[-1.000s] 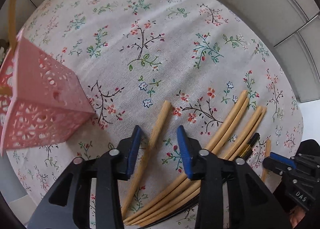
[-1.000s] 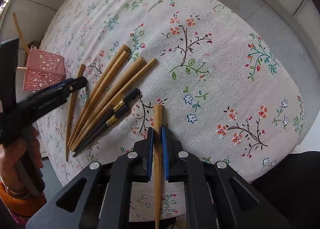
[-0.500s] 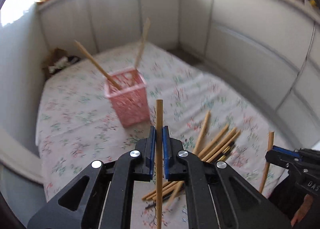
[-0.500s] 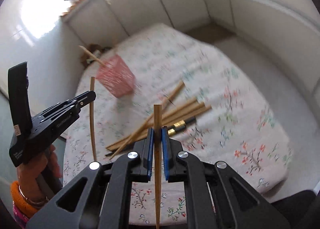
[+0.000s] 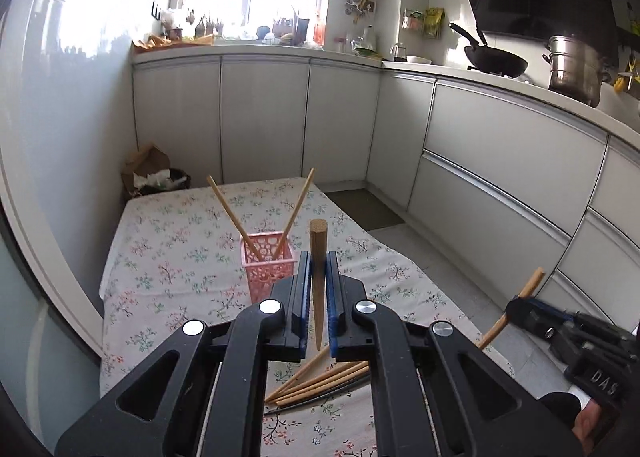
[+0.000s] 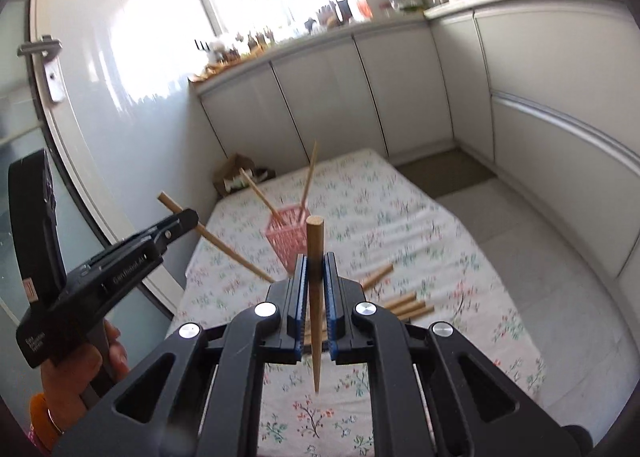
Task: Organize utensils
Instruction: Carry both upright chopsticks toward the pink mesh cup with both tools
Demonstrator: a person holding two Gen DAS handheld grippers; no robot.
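My left gripper point(image 5: 318, 269) is shut on a wooden chopstick point(image 5: 318, 257), held upright, thick end up, high above the table. My right gripper point(image 6: 314, 269) is shut on another wooden chopstick point(image 6: 314, 297), also upright. Each gripper shows in the other's view: the right one point(image 5: 520, 307) at the right, the left one point(image 6: 188, 219) at the left. A pink perforated basket point(image 5: 266, 269) stands on the floral tablecloth point(image 5: 168, 257) with two chopsticks leaning in it. It also shows in the right wrist view point(image 6: 286, 235). Several loose chopsticks point(image 5: 320, 377) lie on the cloth below.
White kitchen cabinets point(image 5: 500, 161) run along the back and right. A bag of rubbish point(image 5: 154, 173) sits on the floor beyond the table. A glass door with a handle point(image 6: 48, 65) is at the left. A wok point(image 5: 496, 59) and a pot point(image 5: 576, 65) stand on the counter.
A second ago my left gripper was open over a chopstick on the cloth; it has shut on it. Both grippers have risen and tilted up with their chopsticks.
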